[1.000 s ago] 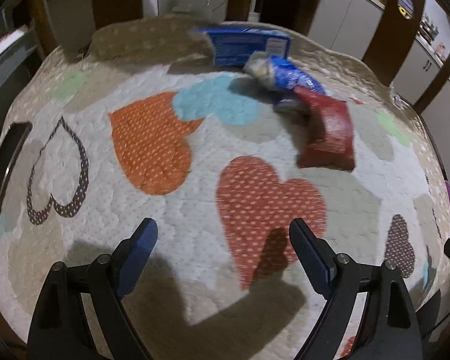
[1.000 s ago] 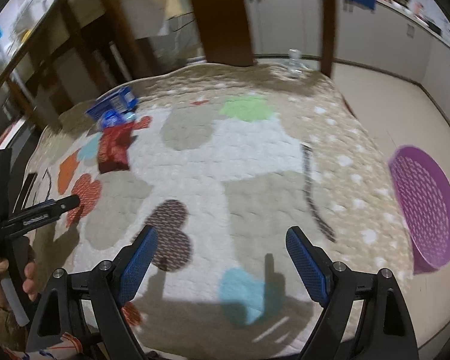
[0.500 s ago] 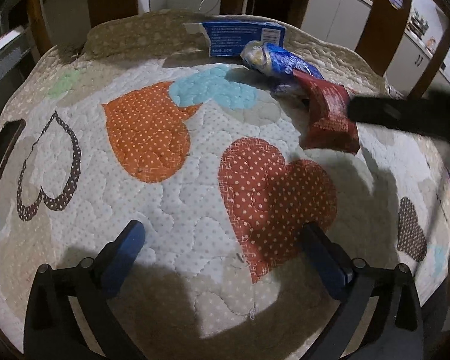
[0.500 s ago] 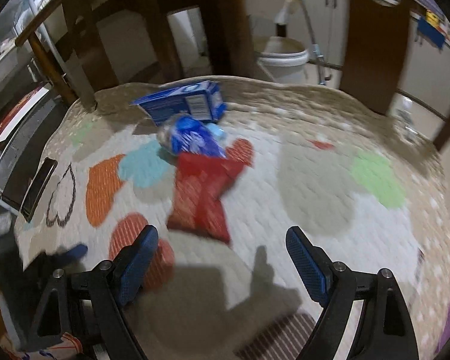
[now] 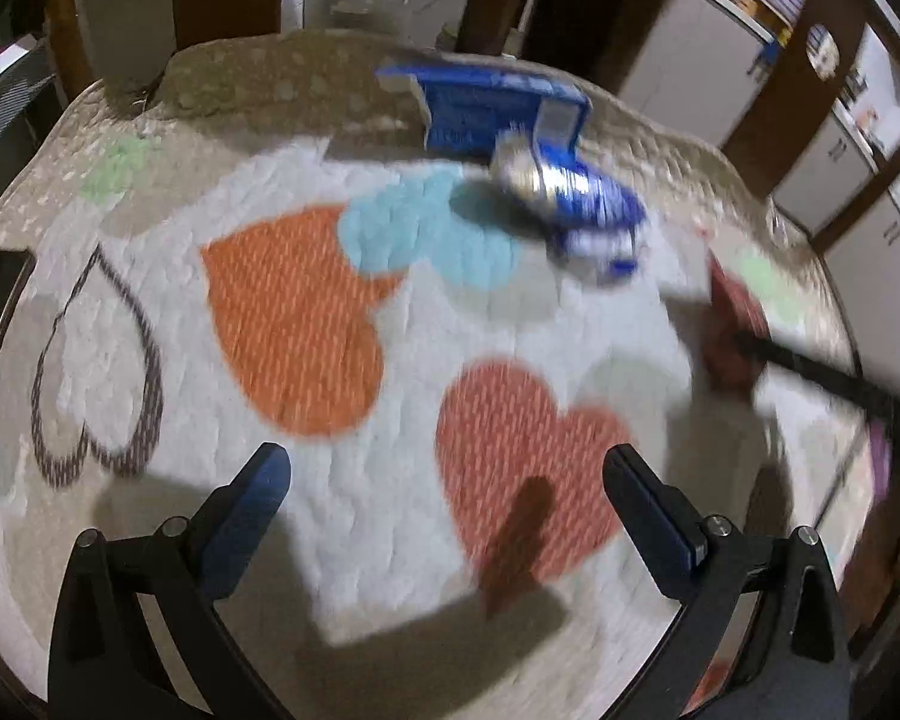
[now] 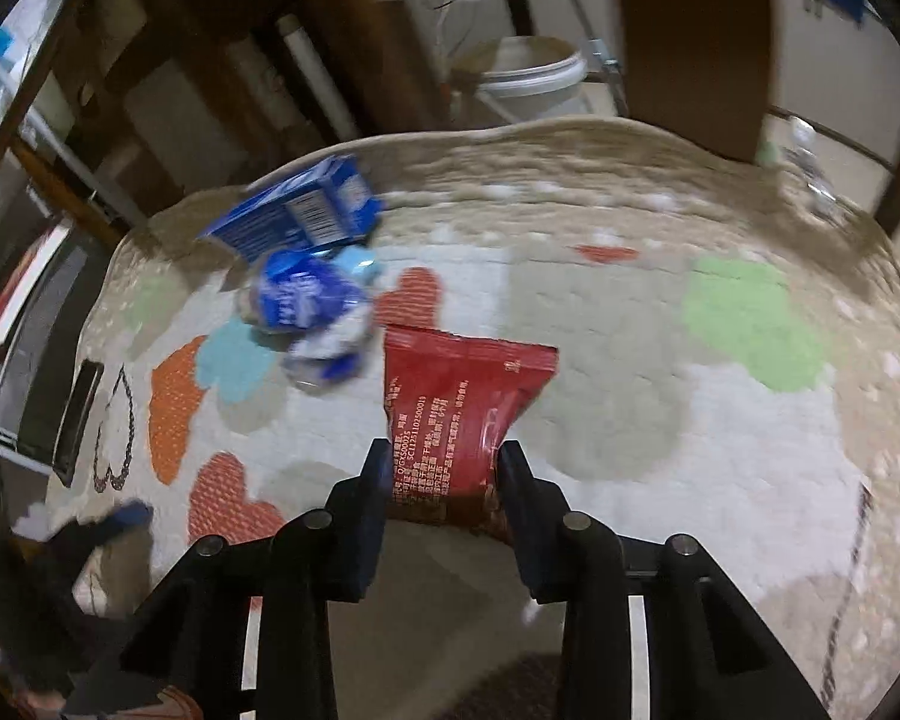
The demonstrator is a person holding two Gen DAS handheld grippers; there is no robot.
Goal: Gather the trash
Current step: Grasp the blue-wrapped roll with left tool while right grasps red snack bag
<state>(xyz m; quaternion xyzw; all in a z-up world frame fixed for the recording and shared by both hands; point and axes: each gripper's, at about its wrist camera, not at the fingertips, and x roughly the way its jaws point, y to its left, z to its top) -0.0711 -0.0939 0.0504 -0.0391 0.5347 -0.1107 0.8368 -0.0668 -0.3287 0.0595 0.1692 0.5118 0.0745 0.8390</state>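
So the right gripper (image 6: pixel 444 468) has just been closing and its blue pads now pinch the near end of the red crinkly foil snack packet (image 6: pixel 459 402), which fans out toward 12 o'clock over the quilted cloth with coloured hearts (image 6: pixel 630 396). The left gripper (image 5: pixel 447 480) has its tongs spread wide with nothing between them, hanging over the red dotted heart (image 5: pixel 522 456) and the orange heart (image 5: pixel 297 318). In the left wrist view the red packet is just a blur at 3 o'clock with a dark bar of the other tool across it. Further out, at about 10 o'clock from the right tongs, the crumpled blue and silver wrapper (image 6: pixel 312 306) lies on the cloth, and just behind it, touching or nearly so, the flattened blue cardboard box (image 6: pixel 300 216) sits close to the far edge. Plenty of bare quilt at 1 to 3 o'clock around the green patch (image 6: pixel 750 324). Past the far edge, dark wooden chair backs (image 6: pixel 690 42) and a white bucket (image 6: pixel 528 69) crowd the way. A dark flat phone-like slab (image 6: pixel 78 414) lies at the left edge.
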